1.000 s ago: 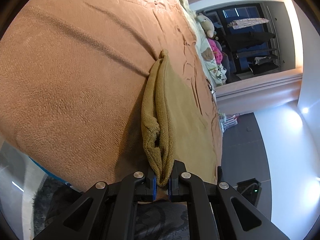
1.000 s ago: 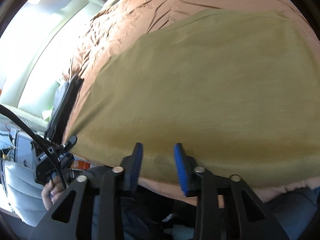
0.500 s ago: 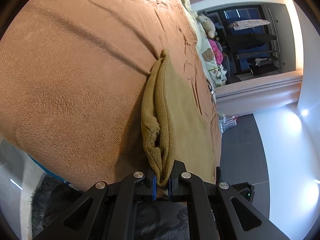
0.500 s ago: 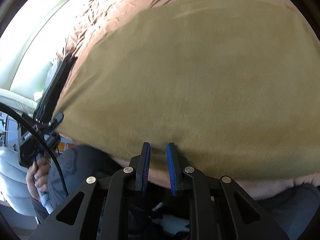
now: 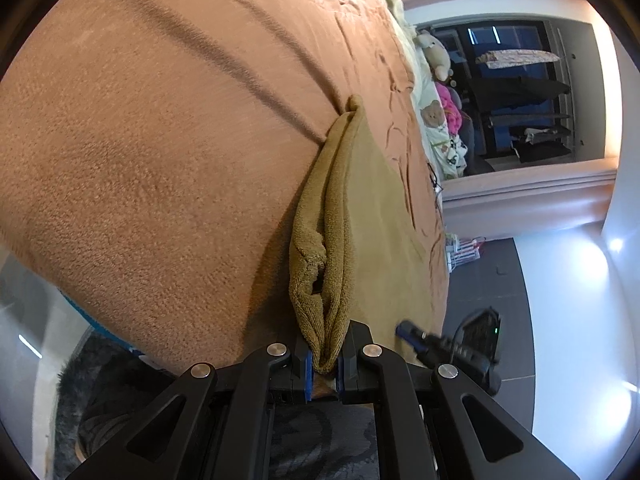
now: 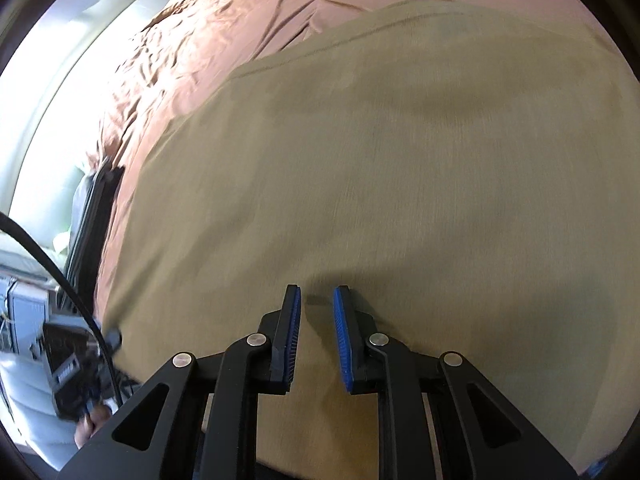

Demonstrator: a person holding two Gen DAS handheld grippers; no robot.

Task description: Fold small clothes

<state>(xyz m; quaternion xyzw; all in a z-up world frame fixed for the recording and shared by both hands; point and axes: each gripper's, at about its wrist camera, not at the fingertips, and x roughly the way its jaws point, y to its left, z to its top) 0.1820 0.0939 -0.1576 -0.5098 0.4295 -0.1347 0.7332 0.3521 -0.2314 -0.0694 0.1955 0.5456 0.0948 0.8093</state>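
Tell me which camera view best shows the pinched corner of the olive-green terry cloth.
The left wrist view: the left gripper clamps the bunched corner of the olive-green terry cloth, with its folds fully visible. The right wrist view shows only the cloth's flat spread under the open right gripper, with the left gripper small at the edge.

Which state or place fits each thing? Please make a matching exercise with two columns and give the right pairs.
Things:
1. left gripper
2. right gripper
3. olive cloth
4. plush bear

States or places:
a. fingers apart, nothing between them
b. lies on the brown bed cover
c. shut on a bunched cloth edge
d. far end of the bed, near the dark window

Pairs: 1-c, 2-a, 3-b, 4-d
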